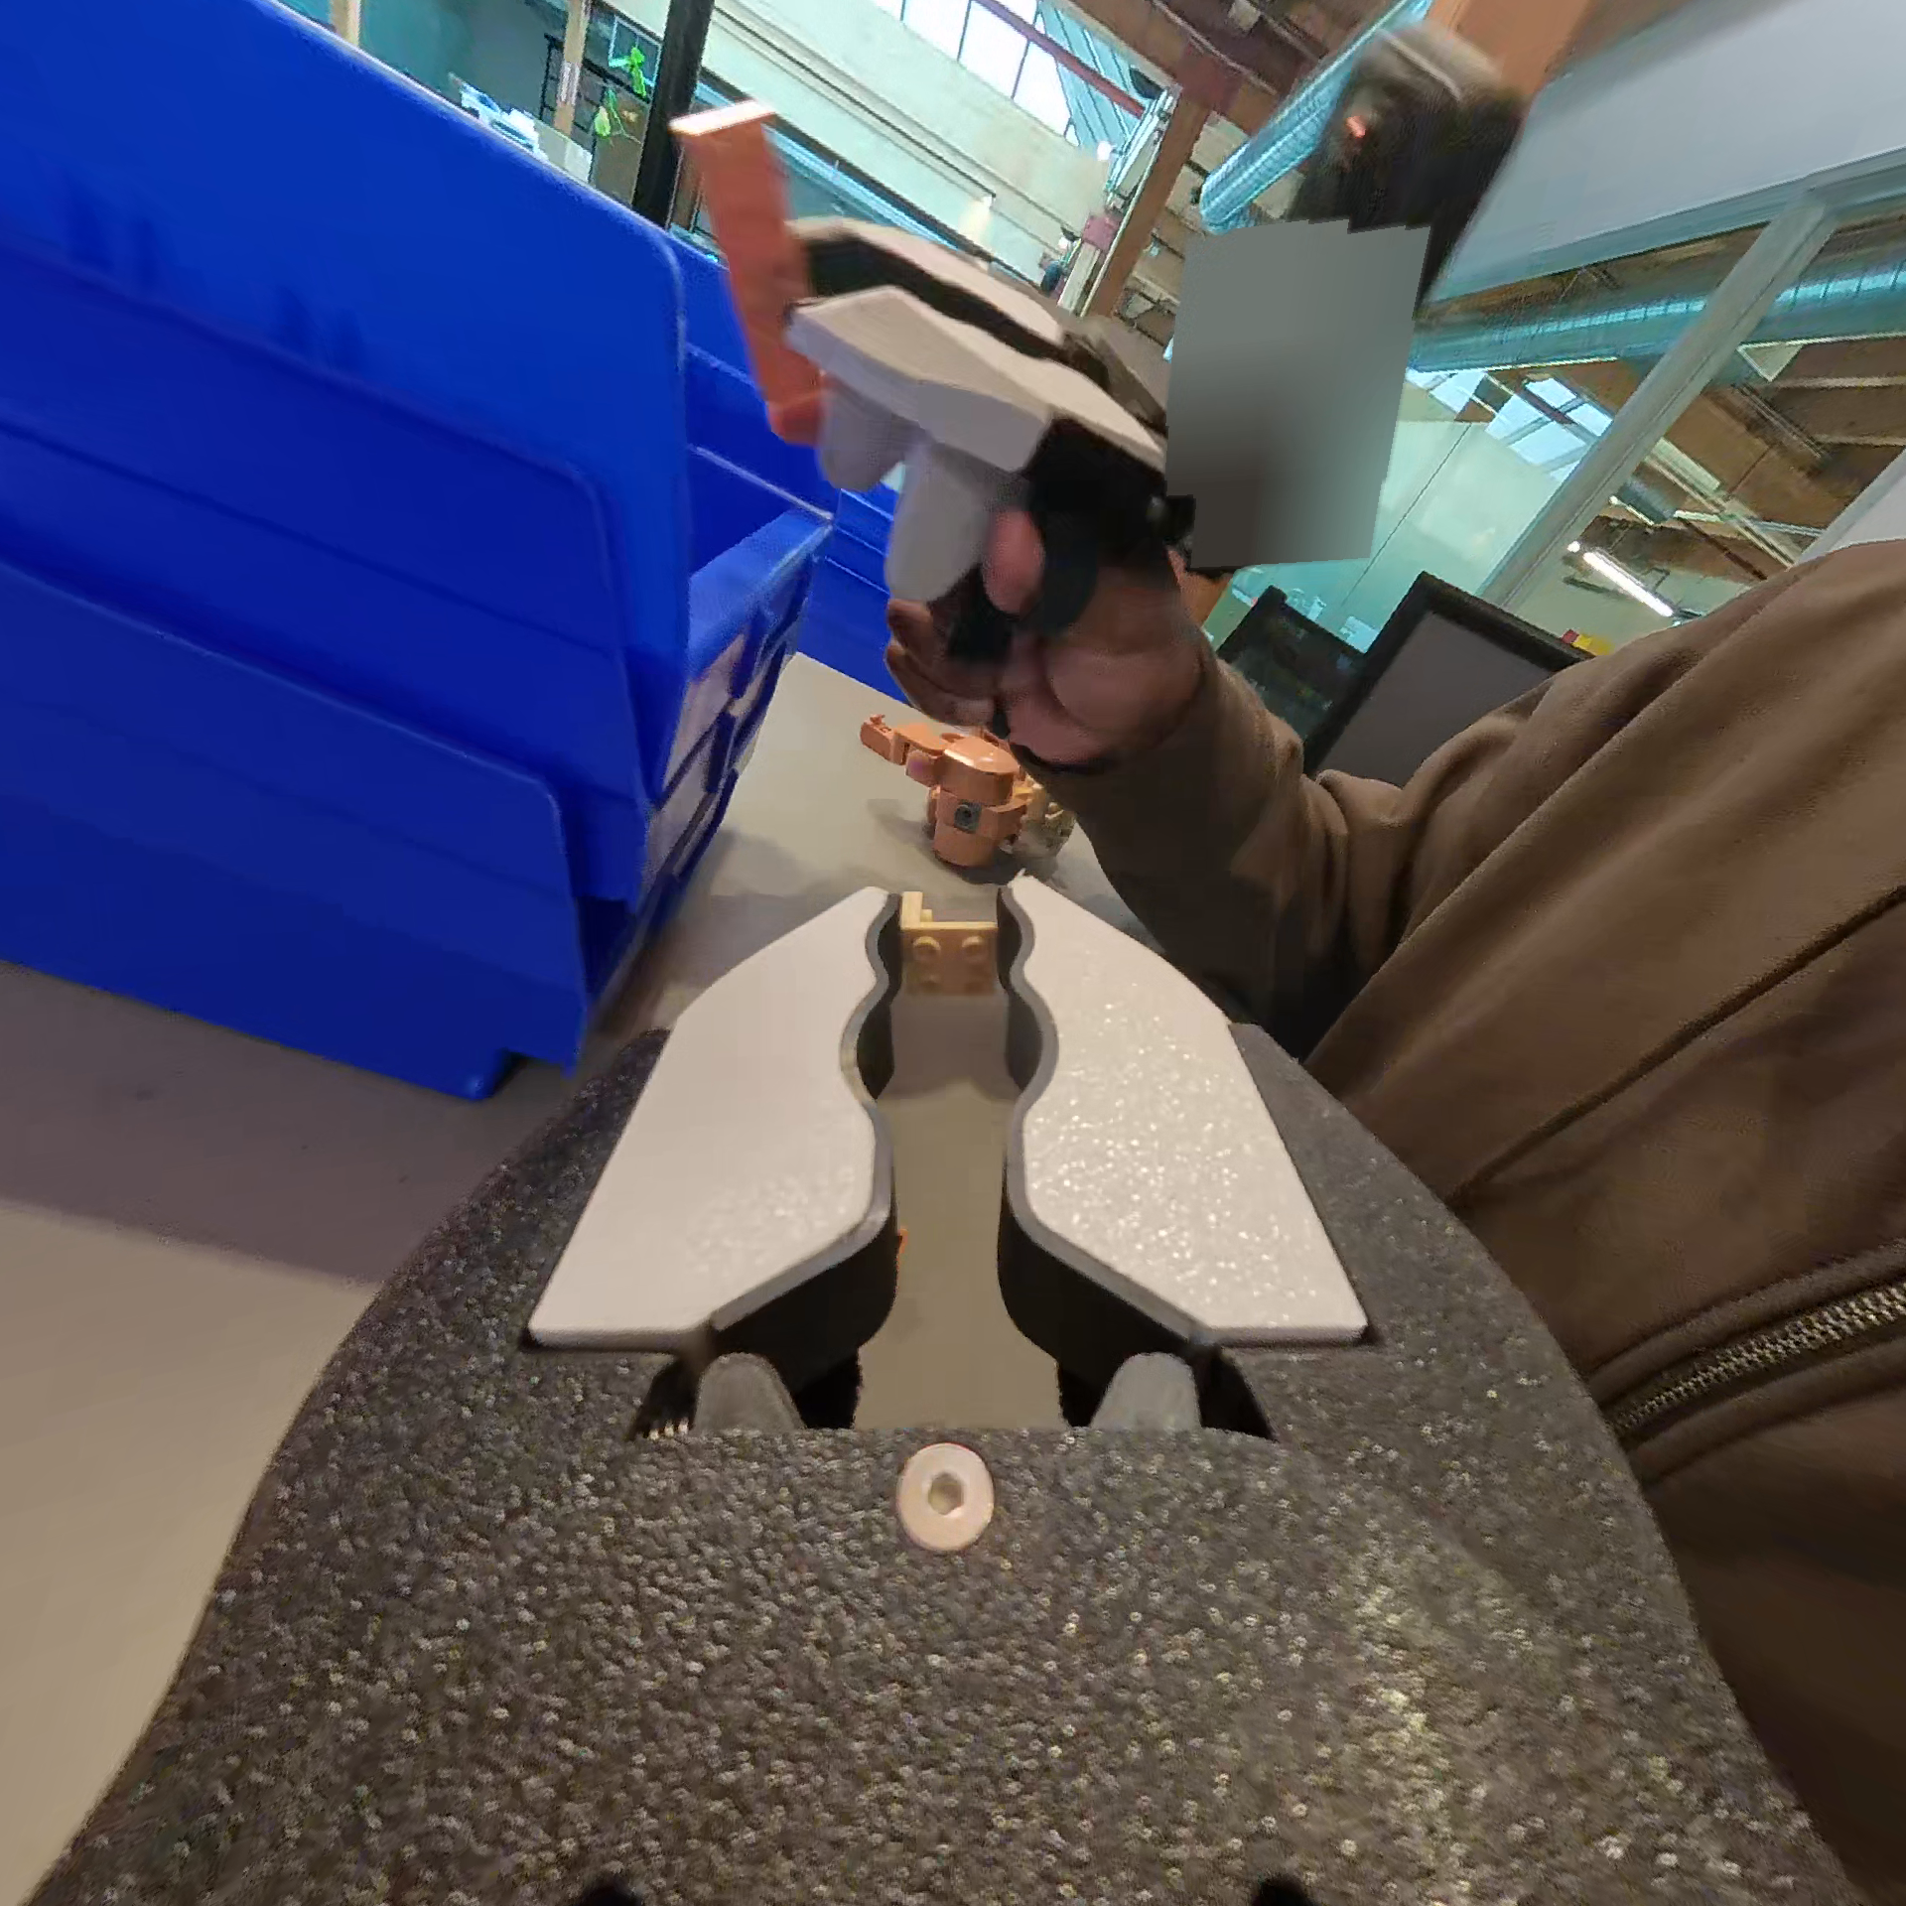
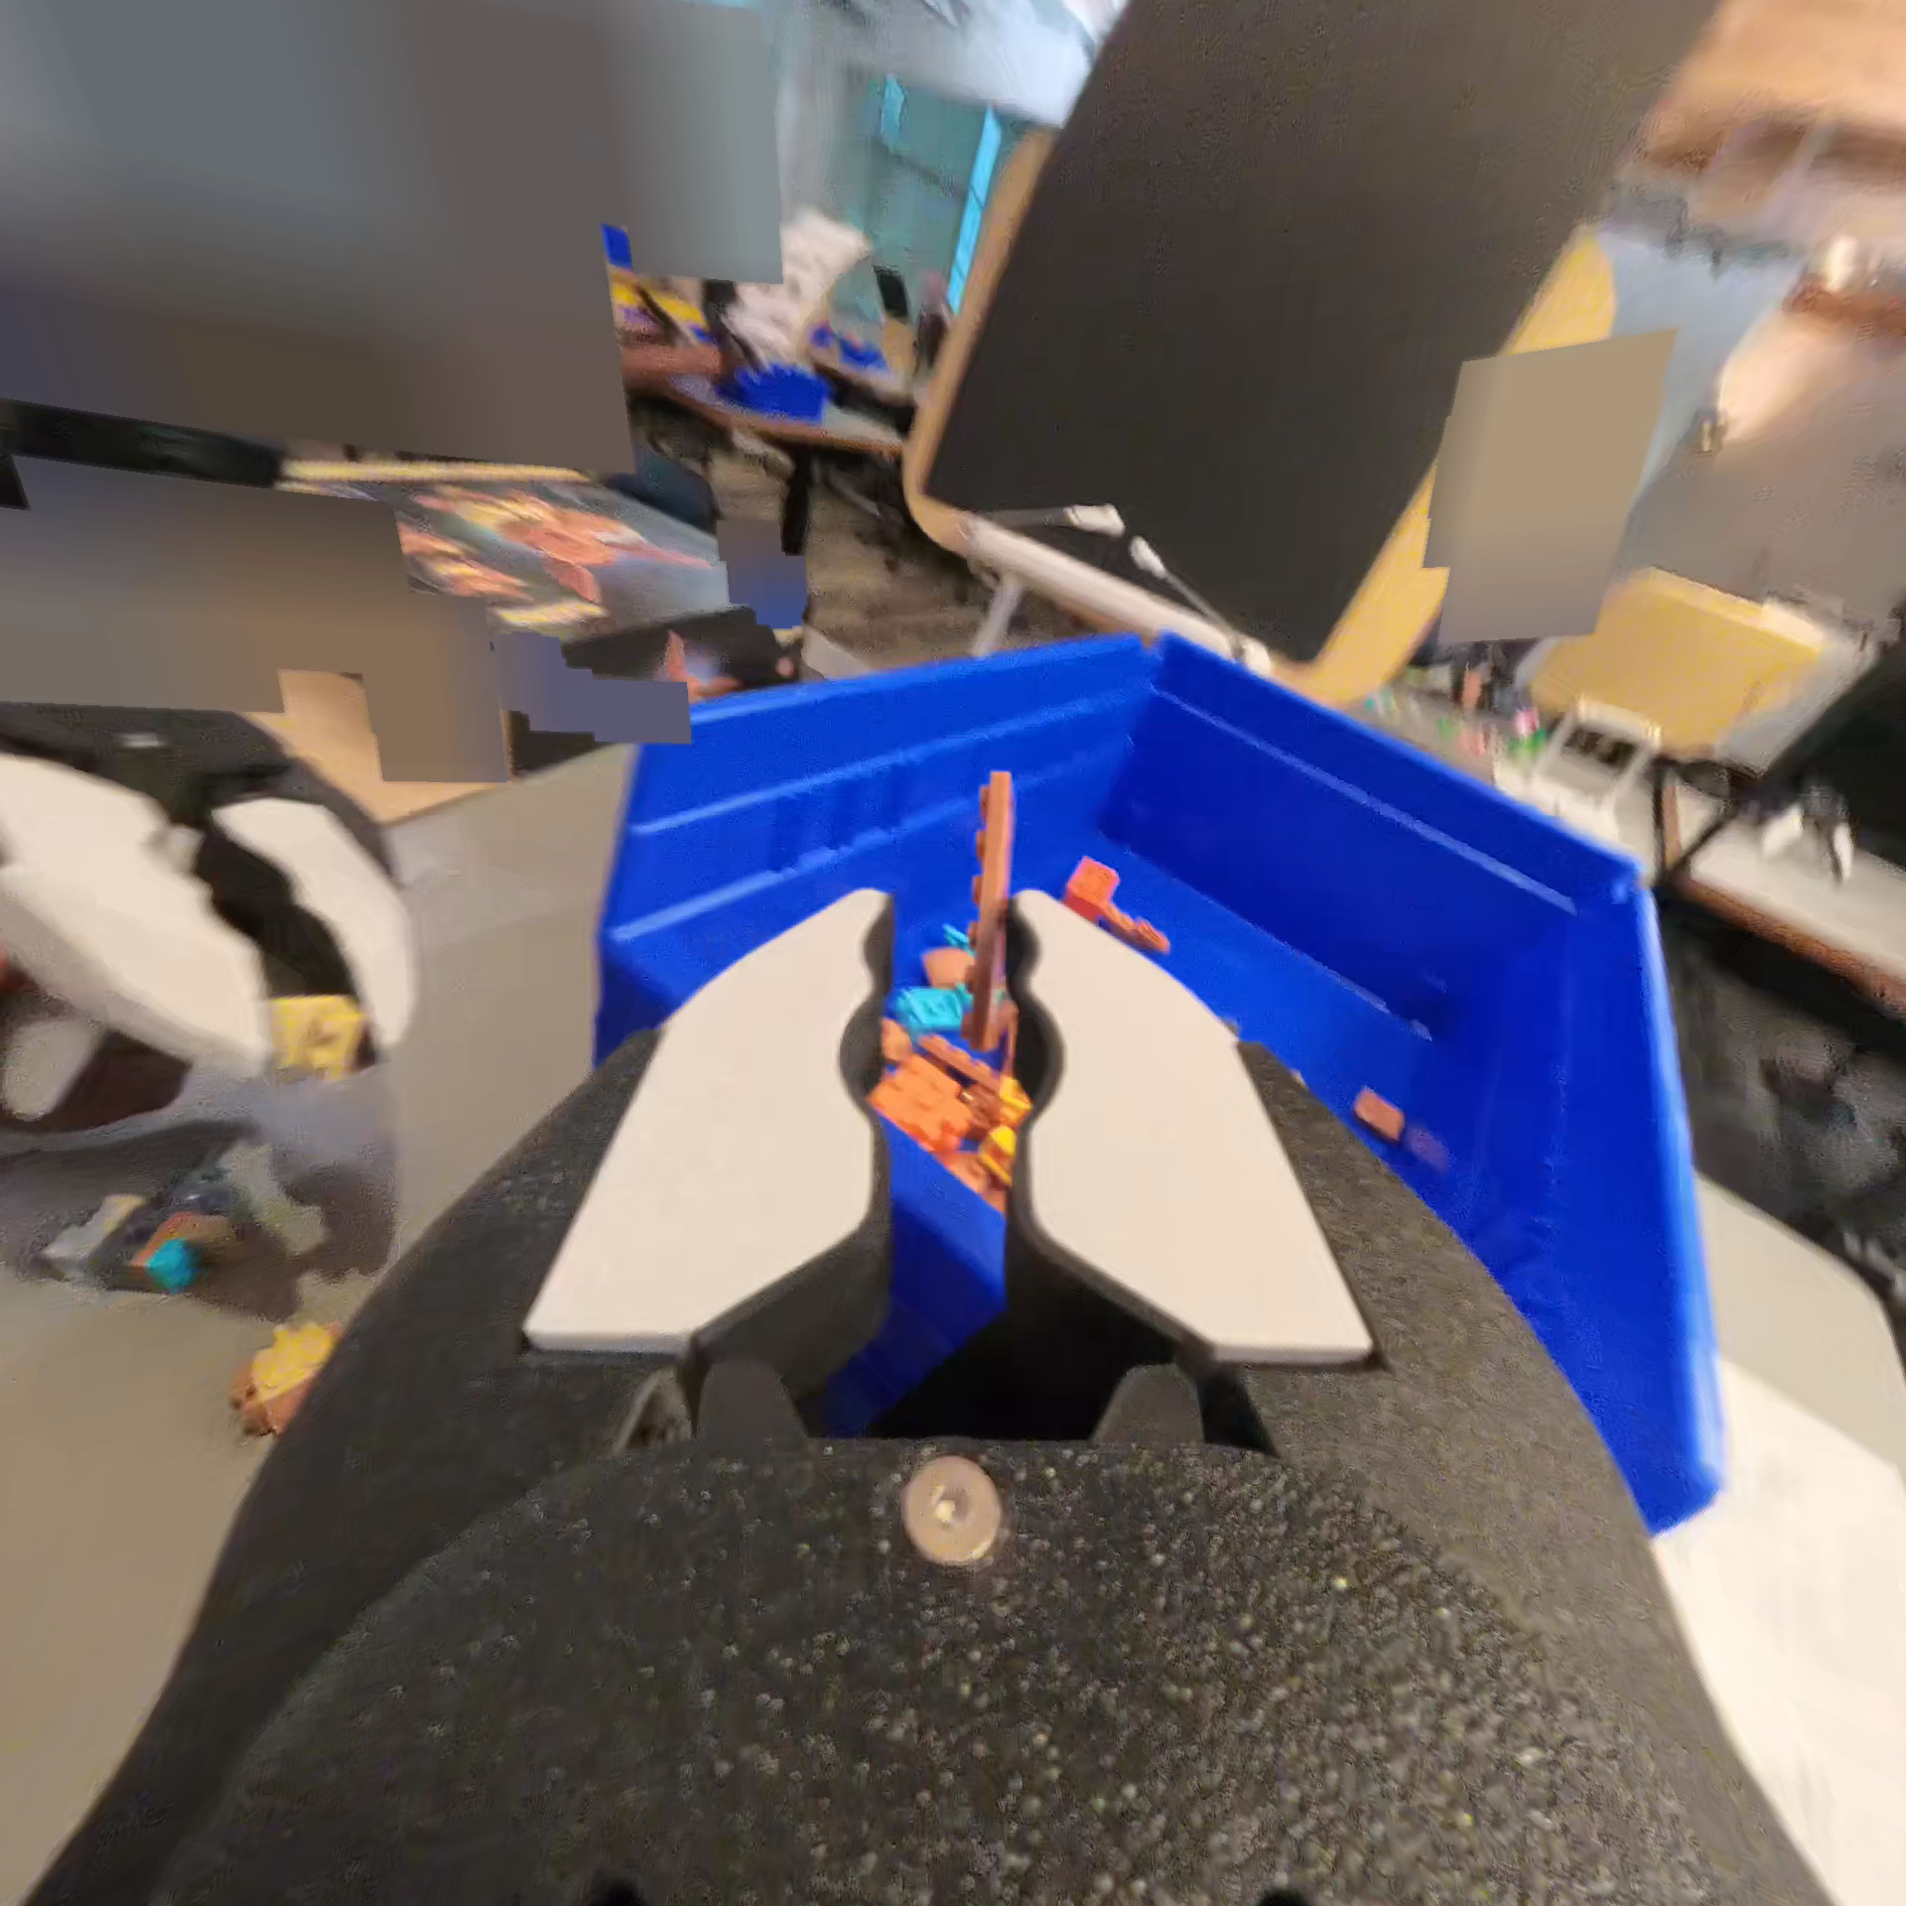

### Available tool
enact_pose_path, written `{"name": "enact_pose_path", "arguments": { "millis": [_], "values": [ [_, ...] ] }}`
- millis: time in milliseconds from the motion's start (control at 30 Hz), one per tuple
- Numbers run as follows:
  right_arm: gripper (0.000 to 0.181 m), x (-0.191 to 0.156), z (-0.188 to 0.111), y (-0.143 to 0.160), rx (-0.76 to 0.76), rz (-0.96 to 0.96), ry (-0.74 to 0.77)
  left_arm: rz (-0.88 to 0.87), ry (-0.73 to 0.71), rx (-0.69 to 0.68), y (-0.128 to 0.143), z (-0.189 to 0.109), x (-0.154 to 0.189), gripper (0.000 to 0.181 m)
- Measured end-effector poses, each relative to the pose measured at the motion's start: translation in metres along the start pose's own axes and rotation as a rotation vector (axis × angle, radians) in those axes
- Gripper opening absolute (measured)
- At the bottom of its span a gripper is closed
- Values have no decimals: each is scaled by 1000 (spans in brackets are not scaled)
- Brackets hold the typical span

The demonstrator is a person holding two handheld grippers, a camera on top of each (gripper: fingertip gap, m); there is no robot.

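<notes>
In the left wrist view, the left gripper (image 1: 947,954) sits in the middle of the frame and is clenched on a small tan brick (image 1: 949,957), held just at the fingertips above the grey bench (image 1: 155,1114). Behind it, near the centre, a brown brick figure (image 1: 964,789) lies on the bench. In the upper middle, the right gripper (image 1: 799,284) is raised beside the blue bins (image 1: 309,578) and pinches a long brown plate (image 1: 748,258). To hold the tan brick well, I think the grip must stay firm and level, because only the tips carry it.

In the right wrist view, which is blurred, the right gripper (image 2: 954,928) is closed on the plate (image 2: 992,908), which stands nearly upright at the frame centre, above an open blue bin (image 2: 1341,877) with loose orange bricks (image 2: 944,1104) inside. The left gripper (image 2: 309,990) shows at the left edge. The plate is thin and long, so it can probably turn between the fingers; a slow move seems wise.
</notes>
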State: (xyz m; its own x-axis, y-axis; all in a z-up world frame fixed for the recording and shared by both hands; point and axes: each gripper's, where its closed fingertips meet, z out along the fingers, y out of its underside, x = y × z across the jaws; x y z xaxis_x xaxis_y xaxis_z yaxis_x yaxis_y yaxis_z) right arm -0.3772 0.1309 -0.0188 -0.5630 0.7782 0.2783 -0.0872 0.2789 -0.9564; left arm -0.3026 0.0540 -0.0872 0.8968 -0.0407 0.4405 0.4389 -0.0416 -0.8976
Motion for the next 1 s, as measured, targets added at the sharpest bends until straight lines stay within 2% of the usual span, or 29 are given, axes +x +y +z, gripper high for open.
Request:
{"name": "enact_pose_path", "arguments": {
  "millis": [67,200,333,433,633,800,900,1000],
  "values": [
    [36,12,2,8,-68,49,14,0,6,3,-1,2,3,17],
    [36,2,-8,12,-45,-17,-28,-25,24,36,-6,1,6,17],
    [33,-67,-18,14,11,-220,-331,-139,123,84,-10,1,14,17],
    [33,-102,-19,25,12,-401,-430,-197,183,69,-5,4,20,17],
    [32,-131,-24,27,78,-583,-479,-182,182,40,0,8,24,17],
    [20,-144,-19,32,89,-686,-446,-173,178,-9,9,15,27,17],
    [17,-139,-15,33,84,-682,-404,-186,156,15,7,14,22,17],
    [16,-131,-15,26,102,-627,-382,-225,149,127,-10,6,15,20]
  ]
}}
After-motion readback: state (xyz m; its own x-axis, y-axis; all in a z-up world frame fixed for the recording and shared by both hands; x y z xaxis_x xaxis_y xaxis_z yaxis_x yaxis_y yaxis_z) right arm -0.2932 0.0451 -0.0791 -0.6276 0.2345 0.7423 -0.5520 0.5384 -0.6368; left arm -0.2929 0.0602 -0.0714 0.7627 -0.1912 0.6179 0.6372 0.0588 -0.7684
